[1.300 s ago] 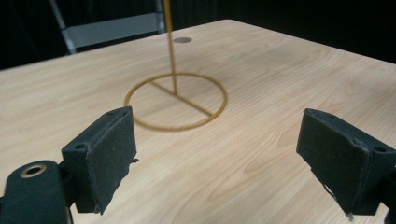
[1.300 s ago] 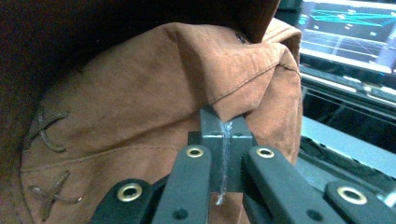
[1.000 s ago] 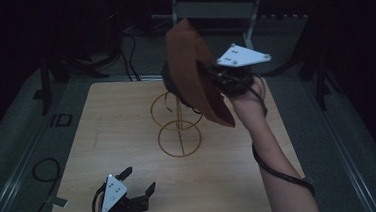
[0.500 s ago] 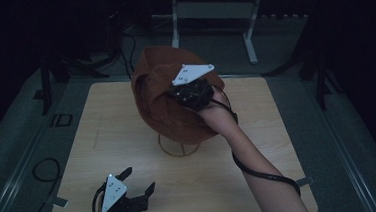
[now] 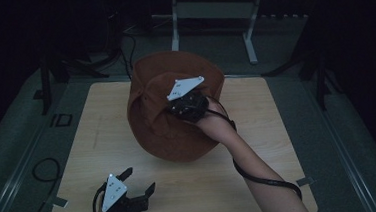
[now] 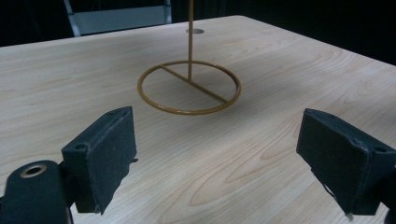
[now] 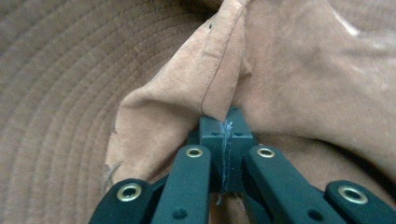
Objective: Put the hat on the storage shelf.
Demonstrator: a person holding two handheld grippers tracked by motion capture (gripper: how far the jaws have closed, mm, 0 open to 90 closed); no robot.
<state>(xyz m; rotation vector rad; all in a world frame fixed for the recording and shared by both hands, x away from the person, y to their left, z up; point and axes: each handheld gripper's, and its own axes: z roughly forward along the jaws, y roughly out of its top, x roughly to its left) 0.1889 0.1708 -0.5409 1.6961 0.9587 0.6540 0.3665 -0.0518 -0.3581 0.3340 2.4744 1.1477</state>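
Right gripper (image 5: 188,106) clamped on brown hat (image 5: 157,123) hiding wire stand (image 6: 189,86), left gripper (image 5: 136,182) apart, wooden table (image 5: 273,130)

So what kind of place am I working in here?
Probably a lab or recording setup, not a home: a bare wooden table in a dark room, metal stand legs behind it, and cables on the grey floor.

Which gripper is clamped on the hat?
The right gripper, jaws shut on a fold of the brown hat. The left gripper rests open near the table's edge.
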